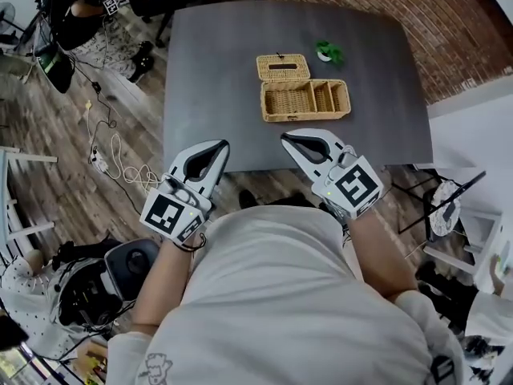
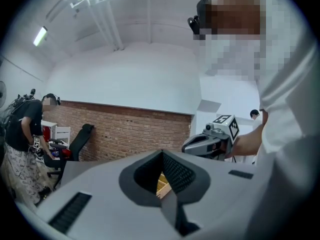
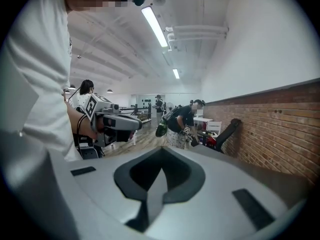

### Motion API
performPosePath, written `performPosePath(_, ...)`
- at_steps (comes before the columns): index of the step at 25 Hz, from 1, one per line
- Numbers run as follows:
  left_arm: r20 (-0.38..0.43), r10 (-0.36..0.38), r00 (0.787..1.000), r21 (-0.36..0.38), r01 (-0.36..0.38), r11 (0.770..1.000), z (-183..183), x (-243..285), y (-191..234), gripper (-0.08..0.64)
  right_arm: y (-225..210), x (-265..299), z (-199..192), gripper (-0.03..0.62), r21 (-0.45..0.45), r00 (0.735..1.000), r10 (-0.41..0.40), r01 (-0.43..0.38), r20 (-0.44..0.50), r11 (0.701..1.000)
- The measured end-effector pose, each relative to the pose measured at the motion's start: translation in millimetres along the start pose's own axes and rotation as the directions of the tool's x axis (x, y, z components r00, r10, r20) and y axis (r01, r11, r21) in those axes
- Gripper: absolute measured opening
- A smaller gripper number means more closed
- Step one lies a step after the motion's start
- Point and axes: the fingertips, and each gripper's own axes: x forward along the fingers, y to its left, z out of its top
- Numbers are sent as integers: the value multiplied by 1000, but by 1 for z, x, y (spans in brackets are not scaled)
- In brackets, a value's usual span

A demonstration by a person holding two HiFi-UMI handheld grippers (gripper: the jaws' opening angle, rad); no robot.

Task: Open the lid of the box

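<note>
While held side by side at the near edge of the dark desk (image 1: 216,79), shut tip to tip and gripping nothing: left tongs (image 1: 218,146) and right tongs (image 1: 287,139) alike. Ahead of both tongs, well apart from their tips and a little nearer the right pair: wicker box (image 1: 305,100), resting on the desk with its compartments bared. Just beyond the box, farther from the tongs: wicker lid (image 1: 282,66), already swung back and lying flat, touching the box's rear rim. Farther off still, ahead and right of the right tongs: small potted plant (image 1: 328,52). Glimpsed through the loop behind the left tongs' closed tips, in the left gripper view: a sliver of the box. Seen across from each pair in the gripper views: the other pair.
</note>
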Motion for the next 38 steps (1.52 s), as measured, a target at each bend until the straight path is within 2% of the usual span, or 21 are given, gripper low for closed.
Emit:
performPosePath(5, 38, 27, 999, 0, -27, 1000, 6, -1, -11, 11, 7, -11, 3, 6, -27, 999, 46, -46, 9, 999)
performPosePath(13, 47, 88, 995, -6, -87, 996, 1, 20, -49, 11, 5, -56, -3, 6, -71, 994, 106, -103, 39, 992)
performPosePath(20, 50, 135, 990, -7, -135, 991, -7, 34, -96, 11, 7, -107, -18, 6, -69, 991, 118, -114, 63, 991)
performPosePath(29, 54, 154, 987, -16, -154, 988, -10, 43, -159, 11, 18, -169, -31, 5, -63, 989, 115, -109, 95, 992)
performPosePath(38, 43, 170, 984, -9, -170, 985, -15, 45, -192, 11, 27, -200, -41, 5, -56, 987, 120, -115, 106, 992)
